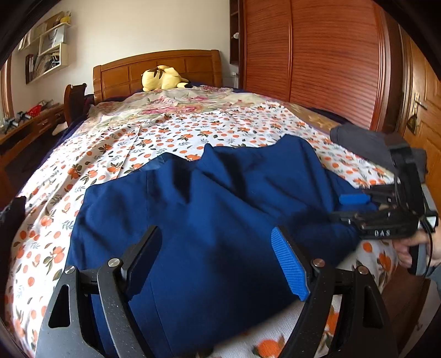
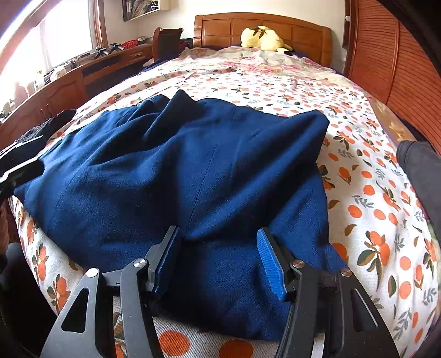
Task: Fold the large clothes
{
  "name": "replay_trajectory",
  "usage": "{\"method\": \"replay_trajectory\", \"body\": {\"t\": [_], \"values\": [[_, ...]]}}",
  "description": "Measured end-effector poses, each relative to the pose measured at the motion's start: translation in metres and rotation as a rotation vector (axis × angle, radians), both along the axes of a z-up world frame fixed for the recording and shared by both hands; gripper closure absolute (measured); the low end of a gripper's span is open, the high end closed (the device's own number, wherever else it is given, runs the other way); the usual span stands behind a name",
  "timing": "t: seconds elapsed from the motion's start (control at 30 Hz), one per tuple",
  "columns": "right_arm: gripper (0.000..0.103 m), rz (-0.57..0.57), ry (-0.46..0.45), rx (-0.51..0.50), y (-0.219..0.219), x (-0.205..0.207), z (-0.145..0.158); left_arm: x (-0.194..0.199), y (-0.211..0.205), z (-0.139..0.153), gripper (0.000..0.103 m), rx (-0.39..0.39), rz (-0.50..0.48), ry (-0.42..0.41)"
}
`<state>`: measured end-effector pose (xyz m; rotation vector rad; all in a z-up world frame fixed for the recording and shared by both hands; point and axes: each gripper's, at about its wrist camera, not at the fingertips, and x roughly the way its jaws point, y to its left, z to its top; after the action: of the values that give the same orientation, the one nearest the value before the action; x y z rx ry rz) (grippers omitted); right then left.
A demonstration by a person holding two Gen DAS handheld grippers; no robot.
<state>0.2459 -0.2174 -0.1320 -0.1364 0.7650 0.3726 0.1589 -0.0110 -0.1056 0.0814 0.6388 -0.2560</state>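
- We find the navy garment (image 2: pixel 176 165) rumpled on the bed (image 2: pixel 372 209), long axis towards the headboard (image 2: pixel 261 24).
- Left hand-held gripper (image 1: pixel 217 261) and right hand-held gripper (image 2: pixel 217 256): jaws apart over its near hem.
- Bare sheet flanks both sides.

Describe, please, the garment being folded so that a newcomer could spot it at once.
Start at the wooden bed with the orange-print sheet. Near its foot lies the navy garment, rumpled. It is plain dark blue, unlike the black clothing at the left edge and the grey item at the right.
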Motion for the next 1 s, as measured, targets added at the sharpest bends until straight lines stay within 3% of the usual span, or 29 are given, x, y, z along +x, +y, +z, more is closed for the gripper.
{"method": "replay_trajectory", "body": {"t": [0.23,0.47,0.6,0.77,1.0], "values": [[0.044,-0.015,-0.065,-0.031,-0.020,-0.028,0.012,-0.009,-0.001,-0.014,0.021,-0.017,0.017,0.107],[0.043,-0.063,-0.065,0.041,-0.049,-0.045,0.011,-0.009,-0.003,-0.025,0.021,0.001,0.031,0.145],[0.039,-0.080,-0.080,0.027,-0.053,-0.049,0.012,-0.008,-0.005,-0.033,0.021,0.018,0.036,0.156],[0.032,-0.068,-0.054,0.022,-0.057,-0.042,0.005,-0.010,-0.005,-0.037,0.021,0.034,0.054,0.160],[0.031,-0.042,0.042,0.163,-0.069,-0.030,-0.012,-0.013,-0.005,-0.043,0.021,0.035,0.078,0.174]]}}
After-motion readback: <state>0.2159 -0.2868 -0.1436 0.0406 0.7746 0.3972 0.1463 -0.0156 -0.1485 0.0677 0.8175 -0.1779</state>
